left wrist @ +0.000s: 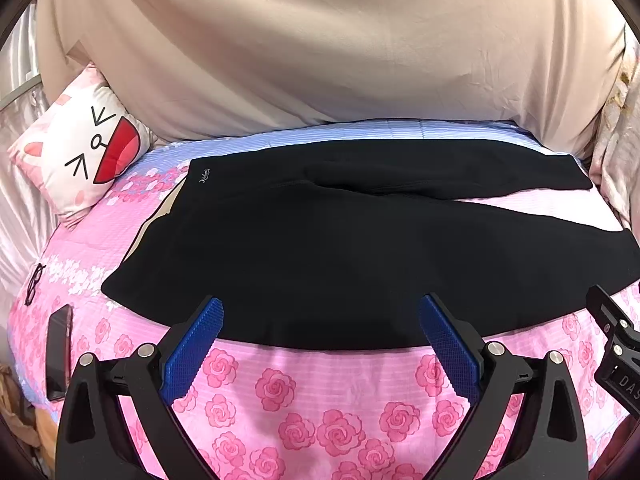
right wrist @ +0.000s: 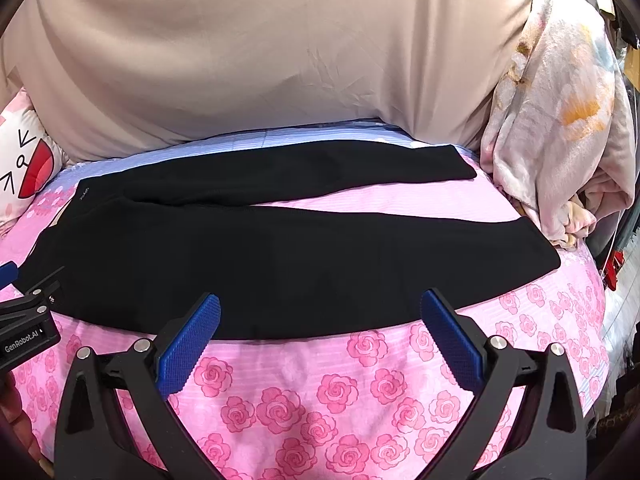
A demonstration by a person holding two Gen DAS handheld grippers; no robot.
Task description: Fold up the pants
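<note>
Pants: I saw black pants (left wrist: 340,248) spread flat on the rose-print bedsheet (left wrist: 304,400), waistband at 9 o'clock.
Left gripper (left wrist: 320,316): I held its jaws spread, empty, over the near hem.
Right gripper (right wrist: 320,312): likewise spread, empty.
Cat pillow (left wrist: 84,152): 10 o'clock.

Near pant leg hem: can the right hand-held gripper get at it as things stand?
Probably yes: the right hand-held gripper is open, and the hem lies flat on the bedspread, uncovered.
</note>
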